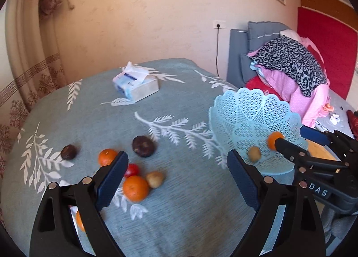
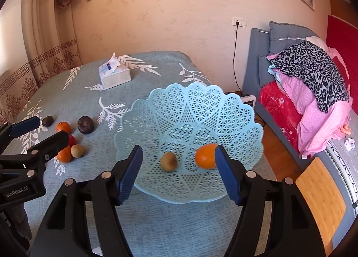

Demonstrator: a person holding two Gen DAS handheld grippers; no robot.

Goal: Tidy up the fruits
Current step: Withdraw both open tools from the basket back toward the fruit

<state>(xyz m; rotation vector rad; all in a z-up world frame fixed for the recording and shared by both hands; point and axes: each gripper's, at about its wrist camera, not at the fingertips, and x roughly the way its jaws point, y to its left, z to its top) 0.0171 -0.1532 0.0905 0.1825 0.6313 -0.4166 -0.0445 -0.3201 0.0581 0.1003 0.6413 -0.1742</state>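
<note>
A light blue lattice basket (image 2: 201, 109) (image 1: 250, 109) stands on the table's right part. In it lie an orange (image 2: 205, 156) (image 1: 272, 140) and a brown kiwi (image 2: 168, 161) (image 1: 254, 153). My right gripper (image 2: 179, 174) (image 1: 290, 139) is open and empty over the basket's near side, the orange beside its right finger. To the left on the cloth lie two oranges (image 1: 135, 188) (image 1: 107, 157), a red fruit (image 1: 132, 169), a kiwi (image 1: 154, 179) and two dark fruits (image 1: 143, 146) (image 1: 69, 152). My left gripper (image 1: 176, 181) (image 2: 38, 131) is open and empty above them.
A tissue box (image 1: 136, 87) (image 2: 114, 76) sits at the table's far side. The table wears a blue-green leaf-pattern cloth (image 1: 179, 212). Another orange (image 1: 79, 221) shows behind my left finger. A bed with piled bedding (image 2: 313, 91) stands right; a wooden board (image 2: 320, 199) is below it.
</note>
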